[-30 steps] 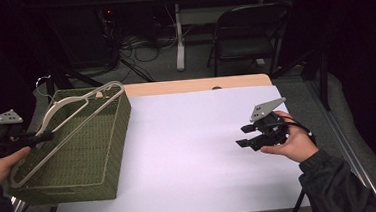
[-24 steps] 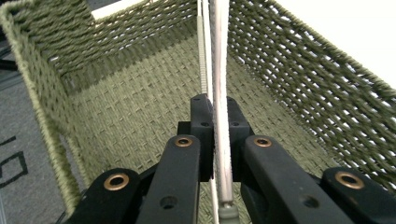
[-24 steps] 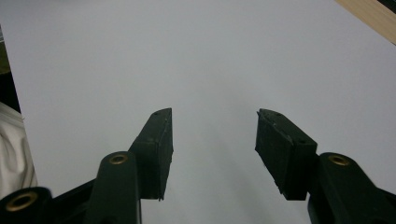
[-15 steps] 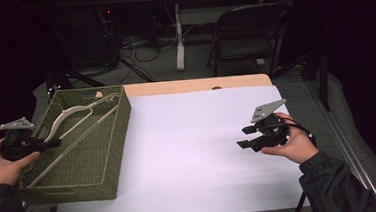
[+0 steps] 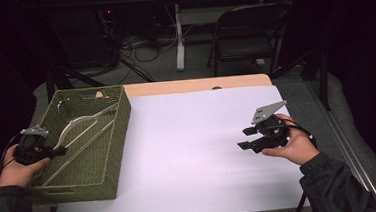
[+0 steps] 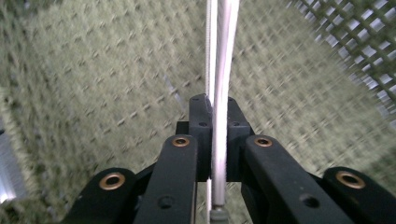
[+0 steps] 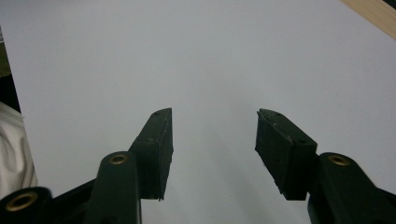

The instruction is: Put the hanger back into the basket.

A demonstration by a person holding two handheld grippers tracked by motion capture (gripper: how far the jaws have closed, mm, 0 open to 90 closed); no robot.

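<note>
No readable writing or logos anywhere that I can spot, everything's too dark or plain.

The tabletop (image 5: pixel 189 151) is covered in a plain white sheet, with a strip of bare wood showing along its far edge. Room behind it is dim: a black folding chair (image 5: pixel 244 37) sits beyond the far right corner of the tabletop, and a tangle of cables (image 5: pixel 136 44) lies on the floor past the far edge, near a pale table leg.

An olive woven basket (image 5: pixel 110 156) sits on the left end of the tabletop, its left side hanging right at the edge. Inside it lies a pale clothes hanger (image 5: pixel 79 126) plus a thin wire rod beside it.

The left gripper (image 5: pixel 59 151) is at the basket's left rim, jaws pressed tight on the hanger's bar; in the left gripper view the pale bar (image 6: pixel 219 93) runs straight up between the jaws over the basket weave.

The right gripper (image 5: pixel 246 138) is held just above the white sheet well right of the basket, jaws spread wide with nothing between them. Between the basket and that gripper the sheet is wide open, bare white.
</note>
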